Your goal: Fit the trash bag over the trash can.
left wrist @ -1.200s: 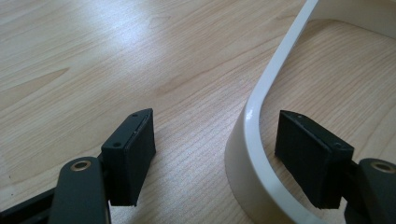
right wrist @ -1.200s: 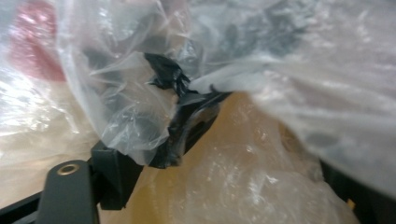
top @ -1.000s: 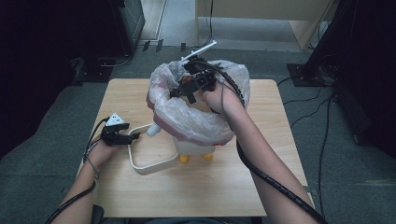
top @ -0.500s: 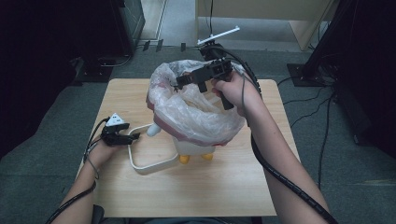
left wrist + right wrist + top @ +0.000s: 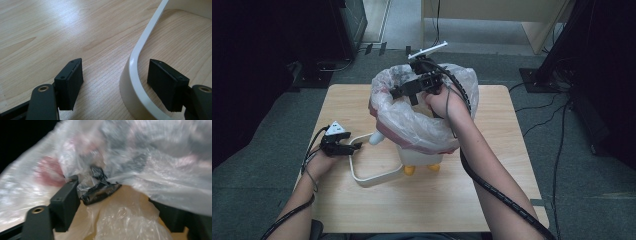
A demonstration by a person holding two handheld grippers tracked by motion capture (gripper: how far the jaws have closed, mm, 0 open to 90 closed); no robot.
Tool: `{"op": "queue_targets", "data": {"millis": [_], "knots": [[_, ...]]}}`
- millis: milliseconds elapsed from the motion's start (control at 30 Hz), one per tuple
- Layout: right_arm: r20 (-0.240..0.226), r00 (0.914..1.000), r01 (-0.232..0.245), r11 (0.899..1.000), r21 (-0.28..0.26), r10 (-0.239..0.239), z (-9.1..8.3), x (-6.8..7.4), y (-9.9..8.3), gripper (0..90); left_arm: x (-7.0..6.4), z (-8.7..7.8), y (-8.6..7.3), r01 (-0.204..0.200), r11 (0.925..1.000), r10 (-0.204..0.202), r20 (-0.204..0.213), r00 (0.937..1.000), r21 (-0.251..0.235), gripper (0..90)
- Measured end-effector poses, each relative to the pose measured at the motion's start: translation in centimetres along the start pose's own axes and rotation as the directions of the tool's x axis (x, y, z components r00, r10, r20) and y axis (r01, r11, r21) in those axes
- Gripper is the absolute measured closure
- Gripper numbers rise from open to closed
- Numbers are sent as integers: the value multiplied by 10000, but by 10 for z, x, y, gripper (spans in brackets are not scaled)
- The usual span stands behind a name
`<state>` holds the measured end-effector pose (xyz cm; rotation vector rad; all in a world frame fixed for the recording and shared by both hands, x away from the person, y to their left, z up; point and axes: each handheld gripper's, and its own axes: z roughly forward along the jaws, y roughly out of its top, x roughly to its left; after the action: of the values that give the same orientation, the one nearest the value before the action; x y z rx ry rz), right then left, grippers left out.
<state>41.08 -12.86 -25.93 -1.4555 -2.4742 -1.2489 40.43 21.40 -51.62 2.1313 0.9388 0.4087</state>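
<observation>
A white bin (image 5: 419,159) with orange feet (image 5: 410,170) stands mid-table, lined with a clear plastic bag (image 5: 412,125) that puffs out over its rim. My right gripper (image 5: 399,91) hovers over the bag's far rim, pointing left. Seen from the right gripper view, its jaws are open (image 5: 115,212), with bag film (image 5: 162,175) draped over the right one and a crumpled black scrap (image 5: 100,191) beside the left one. A white loop-shaped band (image 5: 372,178) lies on the table left of the bin. My left gripper (image 5: 354,146) is open astride this band (image 5: 136,75), one jaw on each side.
The wooden table (image 5: 437,205) has bare room in front and at the right. Grey carpet, black cables and dark furniture surround it. Another pale table stands at the back.
My right gripper has risen from lower in the bag's mouth up to its far rim, and the bag's top stands higher. The left gripper has stayed still.
</observation>
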Motion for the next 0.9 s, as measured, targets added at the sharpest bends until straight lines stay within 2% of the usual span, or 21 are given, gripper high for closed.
{"op": "queue_targets", "data": {"millis": [33,100,133,233,300,433,600,667,767,900], "knots": [[141,9999,42,9999,138,-44,3,1,-2,304,0,0,0,8,10000,-8,5,10000,-5,289],[454,9976,499,9982,327,-514,9,3,-6,301,0,0,0,6,10000,-6,8,10000,-3,289],[512,9957,759,9964,384,-778,11,3,-8,294,0,0,0,0,10000,0,5,10000,-4,290],[620,9910,1164,9923,425,-1189,15,5,-12,281,0,0,0,-13,10000,13,2,10000,-3,289],[595,9907,1197,9919,419,-1221,14,4,-13,273,0,0,0,-8,10000,8,9,10000,-8,289],[380,9939,1024,9944,272,-1033,5,4,-11,247,0,0,0,-32,10000,32,14,10000,6,289],[80,9955,945,9948,-379,-942,-26,7,-3,241,0,0,0,-54,10000,54,-9,10000,8,289],[107,9946,1041,9930,-567,-1036,-38,8,0,239,-1,0,0,-67,10000,67,-7,10000,11,289],[-418,9943,954,9936,-612,-980,-49,12,-1,236,-1,0,0,-71,10000,71,-11,10000,12,290],[-1069,9860,1252,9916,-313,-1279,-45,21,-7,235,-1,0,0,-71,10000,71,-13,10000,8,289]]}}
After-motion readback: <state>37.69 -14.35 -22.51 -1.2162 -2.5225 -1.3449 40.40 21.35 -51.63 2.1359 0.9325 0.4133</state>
